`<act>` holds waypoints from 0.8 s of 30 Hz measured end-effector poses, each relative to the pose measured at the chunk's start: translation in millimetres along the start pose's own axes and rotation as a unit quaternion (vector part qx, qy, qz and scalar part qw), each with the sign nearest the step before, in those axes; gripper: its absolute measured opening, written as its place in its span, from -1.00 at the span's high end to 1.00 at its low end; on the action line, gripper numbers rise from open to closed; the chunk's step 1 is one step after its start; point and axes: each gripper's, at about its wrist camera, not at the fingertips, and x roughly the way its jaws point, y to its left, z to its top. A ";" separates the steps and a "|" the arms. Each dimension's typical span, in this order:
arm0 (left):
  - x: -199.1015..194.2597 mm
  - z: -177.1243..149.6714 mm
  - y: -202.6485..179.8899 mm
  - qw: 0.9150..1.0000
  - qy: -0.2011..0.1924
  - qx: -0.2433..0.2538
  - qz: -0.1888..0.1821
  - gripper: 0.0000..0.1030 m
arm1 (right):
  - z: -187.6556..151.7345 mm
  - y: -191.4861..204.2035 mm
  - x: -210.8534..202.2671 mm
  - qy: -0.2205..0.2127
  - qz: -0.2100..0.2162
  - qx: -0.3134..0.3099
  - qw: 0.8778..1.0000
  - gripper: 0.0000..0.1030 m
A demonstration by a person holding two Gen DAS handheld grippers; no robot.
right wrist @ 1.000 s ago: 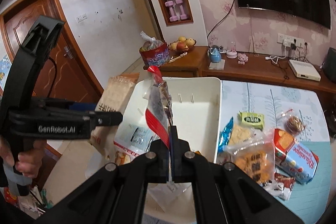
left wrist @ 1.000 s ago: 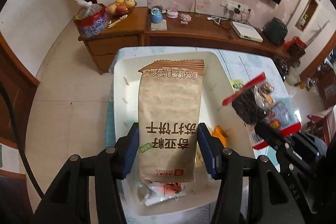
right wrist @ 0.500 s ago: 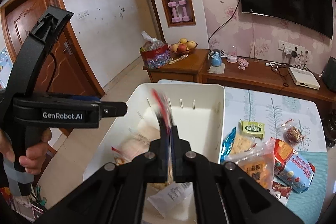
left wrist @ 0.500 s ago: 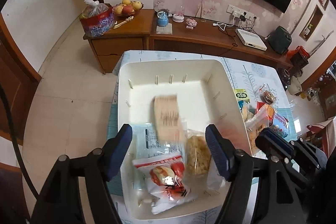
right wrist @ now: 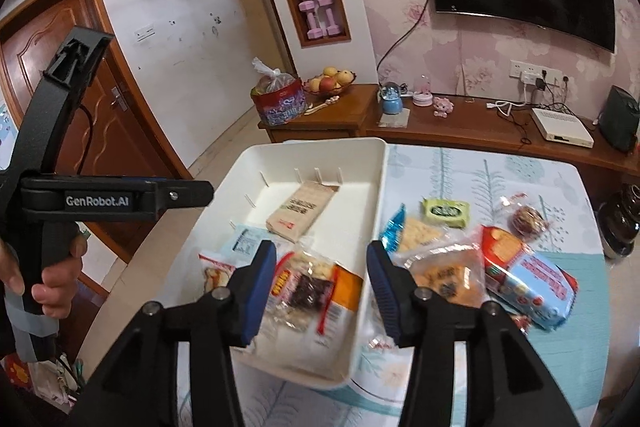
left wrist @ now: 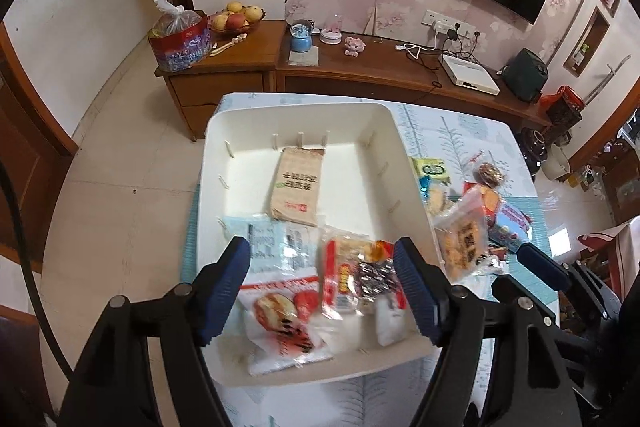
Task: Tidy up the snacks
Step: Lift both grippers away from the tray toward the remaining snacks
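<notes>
Both tools hang above the near end of the white bin (left wrist: 384,131), and both stand released with nothing between their blue pads. The left tool (left wrist: 322,291) is over the packets already lying in the bin: a brown paper biscuit pack (left wrist: 298,187) flat toward the far wall, a pale blue packet (left wrist: 264,241), a red-and-white bread packet (left wrist: 280,315) and a clear red-edged snack bag (left wrist: 356,279) at the near end. The right tool (right wrist: 322,291) hovers over that same clear bag, close to the bin's right wall.

The rest of the snacks sit on the worktop (right wrist: 480,171) just right of the bin: a clear bag of square biscuits (right wrist: 448,277), a red-and-blue pack (right wrist: 528,281), a green packet (right wrist: 445,211), a blue-edged cracker bag (right wrist: 412,233) and a small round cookie (right wrist: 527,218).

I'd say the next pick is the right tool's job. The square-biscuit bag is nearest; it looks slippery and puffy, so pinching a crimped edge should hold better than squeezing the middle. Lift clear over the bin wall, and aim for the bare floor toward the far end rather than heaping the near corner.
</notes>
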 end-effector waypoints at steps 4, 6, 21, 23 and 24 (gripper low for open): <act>-12.1 -8.0 -20.3 1.000 -0.001 -0.008 -0.012 -0.42 | -9.4 -16.6 -18.5 0.007 0.002 0.012 1.000 0.05; -17.9 -12.4 -30.0 1.000 -0.004 -0.015 -0.019 -0.43 | -14.7 -23.6 -26.2 0.013 0.001 0.009 1.000 0.04; -38.6 -52.9 -109.8 0.998 -0.016 -0.059 -0.002 -0.47 | -51.9 -84.4 -80.8 0.036 0.009 -0.036 0.999 0.03; -37.8 -57.3 -120.0 0.998 -0.016 -0.065 0.001 -0.47 | -54.6 -94.3 -84.3 0.038 0.009 -0.038 0.999 0.03; -36.6 -60.2 -126.0 0.997 -0.015 -0.069 0.003 -0.47 | -56.0 -99.8 -85.9 0.039 0.009 -0.040 0.998 0.03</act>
